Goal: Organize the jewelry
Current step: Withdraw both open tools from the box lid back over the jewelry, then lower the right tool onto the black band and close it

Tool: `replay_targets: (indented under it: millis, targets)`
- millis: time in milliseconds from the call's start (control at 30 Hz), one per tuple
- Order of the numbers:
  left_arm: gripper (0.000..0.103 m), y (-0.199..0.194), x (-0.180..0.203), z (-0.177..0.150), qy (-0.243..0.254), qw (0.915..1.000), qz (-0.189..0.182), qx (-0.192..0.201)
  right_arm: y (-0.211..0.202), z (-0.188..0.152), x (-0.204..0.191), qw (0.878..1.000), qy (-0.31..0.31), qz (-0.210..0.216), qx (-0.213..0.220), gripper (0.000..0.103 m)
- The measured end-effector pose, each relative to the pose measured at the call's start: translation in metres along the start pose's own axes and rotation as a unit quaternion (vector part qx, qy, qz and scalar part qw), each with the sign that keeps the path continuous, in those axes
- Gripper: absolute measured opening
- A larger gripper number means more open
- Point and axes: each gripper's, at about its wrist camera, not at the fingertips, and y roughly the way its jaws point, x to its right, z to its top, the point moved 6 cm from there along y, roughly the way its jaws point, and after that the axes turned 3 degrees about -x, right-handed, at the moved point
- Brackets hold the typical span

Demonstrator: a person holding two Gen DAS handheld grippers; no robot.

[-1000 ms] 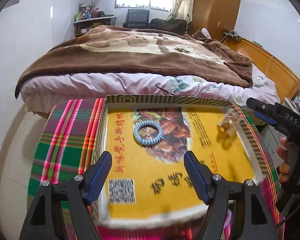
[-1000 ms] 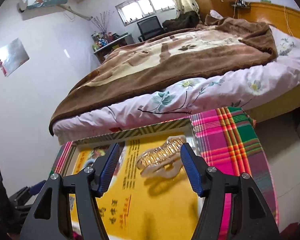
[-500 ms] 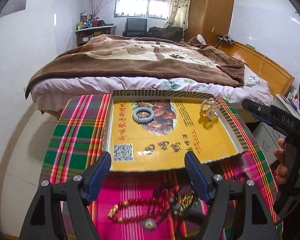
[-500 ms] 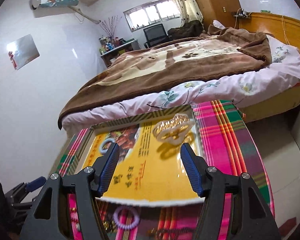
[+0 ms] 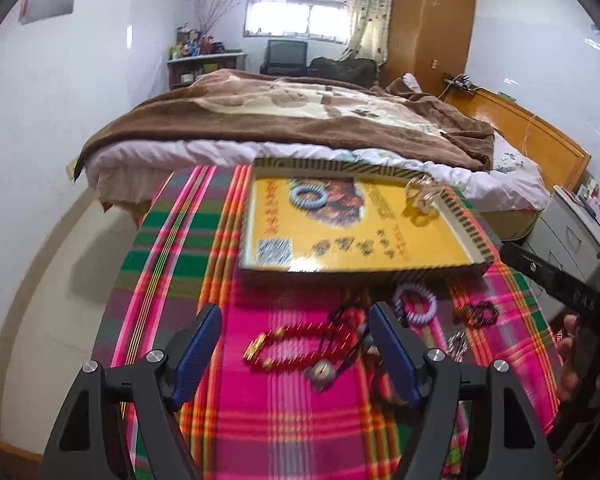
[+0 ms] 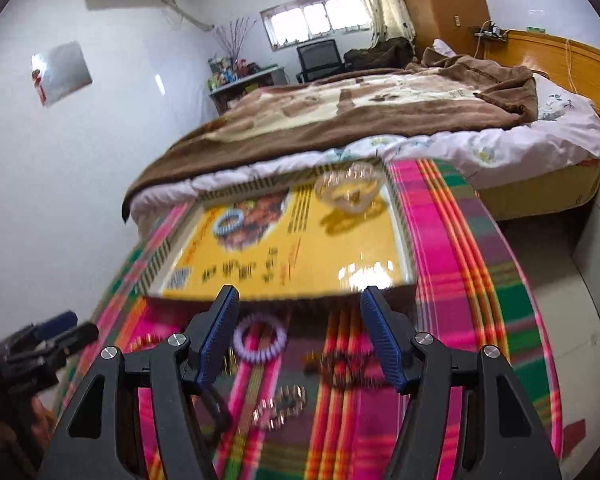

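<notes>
A bed point(image 5: 284, 128) under a brown blanket point(image 6: 364, 112) stands beyond the plaid cloth point(image 5: 172, 248) (pink and green); a wooden wardrobe point(image 5: 428, 24) behind.

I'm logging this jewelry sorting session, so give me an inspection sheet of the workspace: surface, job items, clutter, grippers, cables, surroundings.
Surface: plaid cloth over the table, pink, green and orange.
Job's things: yellow tray holding a blue bracelet and a clear hair claw; on the cloth in front, a purple bracelet, red bead bracelet, dark bracelet and small gold pieces.
Clutter: nothing seen.
Grippers: left gripper and right gripper open, empty, above the cloth.
Cables: cord on the headboard.
Surroundings: bed, wardrobe, window.
</notes>
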Motion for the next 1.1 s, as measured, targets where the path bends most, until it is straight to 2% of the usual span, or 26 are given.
replay_targets:
  millis: [167, 233, 300, 333, 400, 467, 700, 967, 1100]
  targets:
    - [0.075, 0.004, -0.019, -0.026, -0.022, 0.9996, -0.011, -0.012, 0.007, -0.036, -0.015, 0.998, -0.036, 0.016, -0.039, 0.064]
    - [0.075, 0.007, -0.028, -0.034, -0.029, 0.9994, -0.01, -0.017, 0.009, -0.05, -0.028, 0.996, -0.068, 0.024, -0.05, 0.064]
    - [0.075, 0.009, -0.035, -0.041, -0.035, 0.9992, -0.01, -0.02, 0.015, -0.059, -0.042, 0.992, -0.109, 0.013, -0.059, 0.064]
    - [0.075, 0.01, -0.038, -0.044, -0.039, 0.9989, -0.009, -0.023, 0.019, -0.063, -0.049, 0.989, -0.129, 0.004, -0.066, 0.064]
    - [0.075, 0.012, -0.043, -0.05, -0.046, 0.9985, -0.008, -0.029, 0.025, -0.069, -0.06, 0.986, -0.147, 0.015, -0.075, 0.064]
    - [0.075, 0.012, -0.048, -0.054, -0.05, 0.9982, -0.006, -0.033, 0.029, -0.073, -0.067, 0.985, -0.151, 0.022, -0.083, 0.064]
    - [0.075, 0.018, -0.065, -0.065, -0.066, 0.9968, -0.006, -0.045, 0.045, -0.082, -0.077, 0.976, -0.184, 0.007, -0.112, 0.063]
    - [0.075, 0.025, -0.068, -0.061, -0.069, 0.9962, -0.009, -0.053, 0.055, -0.088, -0.087, 0.969, -0.212, 0.004, -0.128, 0.034]
    - [0.075, 0.029, -0.069, -0.057, -0.067, 0.9962, -0.01, -0.054, 0.057, -0.091, -0.089, 0.967, -0.22, -0.006, -0.129, 0.025]
